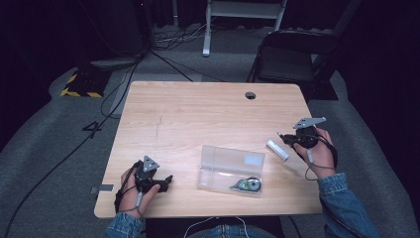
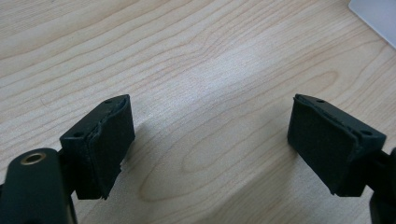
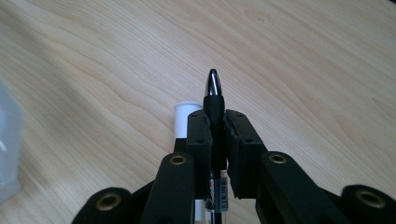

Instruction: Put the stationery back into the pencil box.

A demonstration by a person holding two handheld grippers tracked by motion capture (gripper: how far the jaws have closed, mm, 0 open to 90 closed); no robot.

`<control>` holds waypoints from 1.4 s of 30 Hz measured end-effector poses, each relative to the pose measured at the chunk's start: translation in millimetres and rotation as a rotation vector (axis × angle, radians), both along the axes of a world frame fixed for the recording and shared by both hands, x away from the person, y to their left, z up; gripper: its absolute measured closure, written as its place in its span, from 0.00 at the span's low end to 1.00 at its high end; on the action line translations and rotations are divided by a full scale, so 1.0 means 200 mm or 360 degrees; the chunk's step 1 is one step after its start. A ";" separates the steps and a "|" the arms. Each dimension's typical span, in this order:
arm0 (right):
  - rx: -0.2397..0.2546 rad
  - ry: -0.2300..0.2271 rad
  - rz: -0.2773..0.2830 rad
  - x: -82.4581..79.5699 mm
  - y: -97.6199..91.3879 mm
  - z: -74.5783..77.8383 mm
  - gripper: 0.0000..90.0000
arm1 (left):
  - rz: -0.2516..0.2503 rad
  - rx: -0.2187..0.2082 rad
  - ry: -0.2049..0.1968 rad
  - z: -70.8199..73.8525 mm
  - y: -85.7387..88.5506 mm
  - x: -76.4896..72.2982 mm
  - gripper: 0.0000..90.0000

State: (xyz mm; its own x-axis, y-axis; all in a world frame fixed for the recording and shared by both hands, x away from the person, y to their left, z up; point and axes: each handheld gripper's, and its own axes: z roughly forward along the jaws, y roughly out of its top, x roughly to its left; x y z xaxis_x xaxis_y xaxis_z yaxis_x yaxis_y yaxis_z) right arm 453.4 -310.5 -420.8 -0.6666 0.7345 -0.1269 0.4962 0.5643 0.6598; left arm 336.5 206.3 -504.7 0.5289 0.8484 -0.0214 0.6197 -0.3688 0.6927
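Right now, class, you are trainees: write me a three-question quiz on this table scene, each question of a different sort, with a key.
1. True or false: the right hand-held gripper is shut on a pen.
2. What lies in the clear case: A) a tape dispenser, B) scissors, C) a stapler?
3. Fill in: the left hand-held gripper stands ____ over bare table.

Key: 1 true; 2 A; 3 open.
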 end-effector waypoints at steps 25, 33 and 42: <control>0.0198 -0.0123 0.0347 -0.18 0.30 0.19 0.90 | 0.0000 0.0000 -0.0003 0.00 0.00 0.01 0.17; 0.0229 -0.0106 0.0435 -0.20 0.40 0.19 0.90 | 0.0000 -0.0003 -0.0002 0.00 0.00 0.01 0.17; 0.0253 -0.0092 0.0531 -0.23 0.49 0.17 0.90 | 0.0000 -0.0002 -0.0003 0.00 0.00 0.01 0.17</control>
